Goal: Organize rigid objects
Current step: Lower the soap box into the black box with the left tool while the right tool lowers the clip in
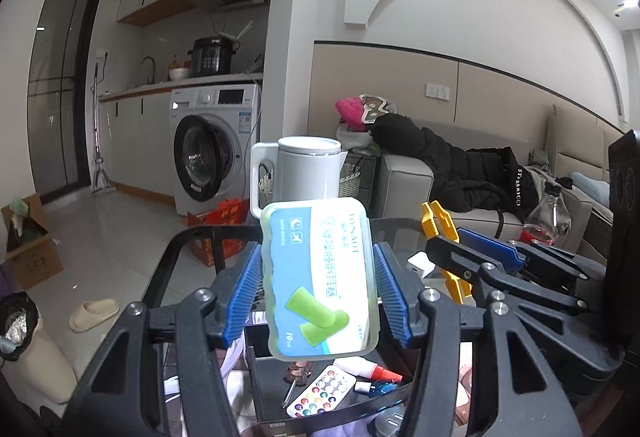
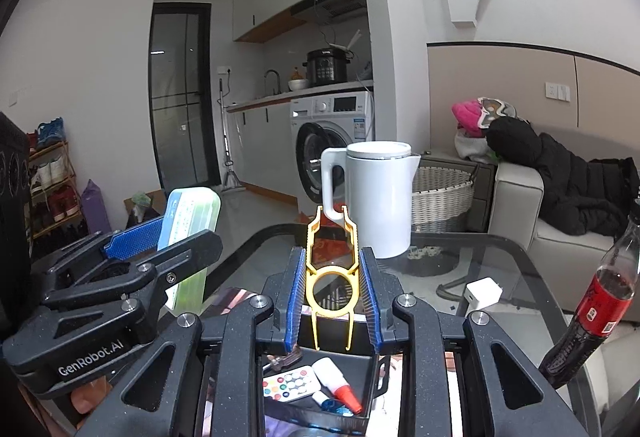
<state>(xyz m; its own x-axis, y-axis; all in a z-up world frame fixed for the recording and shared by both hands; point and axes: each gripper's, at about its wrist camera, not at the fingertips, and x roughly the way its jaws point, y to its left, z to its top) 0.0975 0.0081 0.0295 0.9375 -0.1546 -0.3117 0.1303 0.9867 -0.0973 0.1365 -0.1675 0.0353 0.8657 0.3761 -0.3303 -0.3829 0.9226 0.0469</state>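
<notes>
Left claw [image 1: 316,289], raised above the glass surface [image 2: 500,257], pinches a translucent green earplug case [image 1: 318,277] between its blue pads [image 1: 240,297]; the case stands on end, its label with green earplug artwork facing the left wrist camera. Right claw [image 2: 331,289] is pressed onto a yellow plastic clip tool [image 2: 331,277], held upright with its ring between the pads, its forked upper end pointing toward a white electric kettle [image 2: 372,197] and its two thin prongs pointing down. Both claws hover side by side above a black tray [image 2: 372,369] lying on the surface. Inside the tray lie a white remote control with coloured buttons [image 2: 290,387], a white glue bottle with a red nozzle [image 2: 336,383], a small blue-tipped item just beside the bottle, and what looks like a brownish item with a metal part at the tray's far-left corner. Farther back on the surface sit the kettle, a white charger block [image 2: 482,293] to its right, and a cola bottle with a red label [image 2: 596,301] leaning at the right edge. Beyond the surface are a washing machine [image 2: 332,141], a woven basket [image 2: 442,197] and a sofa carrying a black jacket [image 2: 568,177]
</notes>
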